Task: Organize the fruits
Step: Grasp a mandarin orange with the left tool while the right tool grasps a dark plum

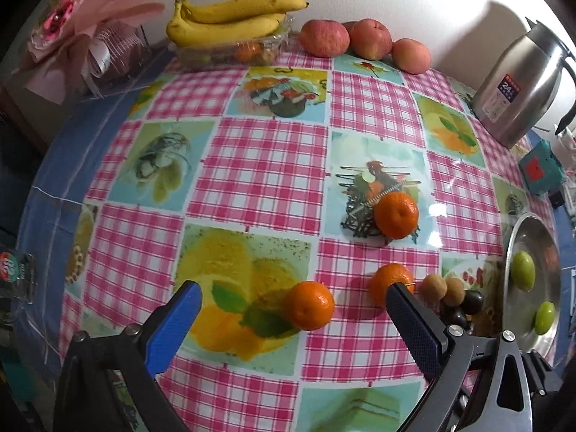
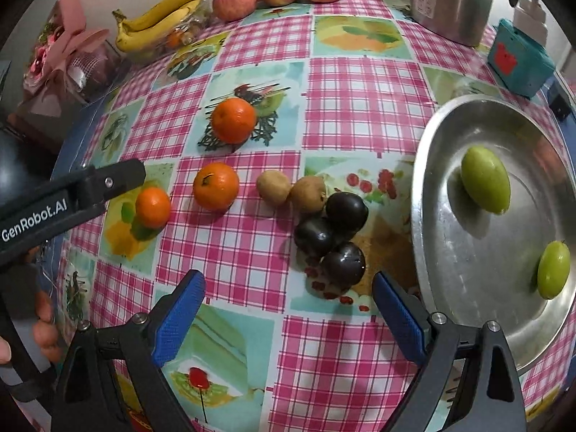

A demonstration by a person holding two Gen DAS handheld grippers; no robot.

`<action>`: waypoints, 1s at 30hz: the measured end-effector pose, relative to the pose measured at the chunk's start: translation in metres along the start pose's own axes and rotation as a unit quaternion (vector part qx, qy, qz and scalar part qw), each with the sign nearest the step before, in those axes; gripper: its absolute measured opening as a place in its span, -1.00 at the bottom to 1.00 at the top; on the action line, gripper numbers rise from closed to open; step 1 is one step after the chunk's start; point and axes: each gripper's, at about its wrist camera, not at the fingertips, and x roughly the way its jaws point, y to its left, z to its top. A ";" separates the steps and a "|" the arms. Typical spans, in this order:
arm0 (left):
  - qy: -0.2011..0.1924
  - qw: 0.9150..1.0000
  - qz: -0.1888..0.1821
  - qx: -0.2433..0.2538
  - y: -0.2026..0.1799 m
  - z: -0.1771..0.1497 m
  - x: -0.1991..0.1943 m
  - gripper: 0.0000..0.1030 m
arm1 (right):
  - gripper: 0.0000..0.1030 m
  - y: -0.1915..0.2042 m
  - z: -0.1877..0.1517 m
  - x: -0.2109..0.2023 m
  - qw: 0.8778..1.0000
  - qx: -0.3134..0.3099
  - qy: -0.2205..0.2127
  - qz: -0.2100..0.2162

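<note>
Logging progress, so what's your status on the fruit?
Left gripper open, jaws bracketing a tangerine. Right gripper open, empty, near the dark plums. Two green fruits on metal plate. Nothing in the way.

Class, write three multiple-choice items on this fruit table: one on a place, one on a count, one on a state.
1. Where do the green fruits lie?
A. on the metal plate
B. beside the bananas
C. under the flask

2. How many oranges lie loose on the cloth?
A. one
B. three
C. five

3. How does the right gripper stand?
A. shut on a plum
B. open, empty
C. shut on an orange

Key: 1 A, both lie inside its rim; 2 B, three show in both views; 3 B, the fingers stand wide apart with nothing between.
</note>
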 end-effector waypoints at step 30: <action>0.062 0.998 -0.001 0.027 -0.019 -0.008 0.047 -0.24 | -0.48 -0.017 0.003 0.013 0.998 0.000 0.014 -0.065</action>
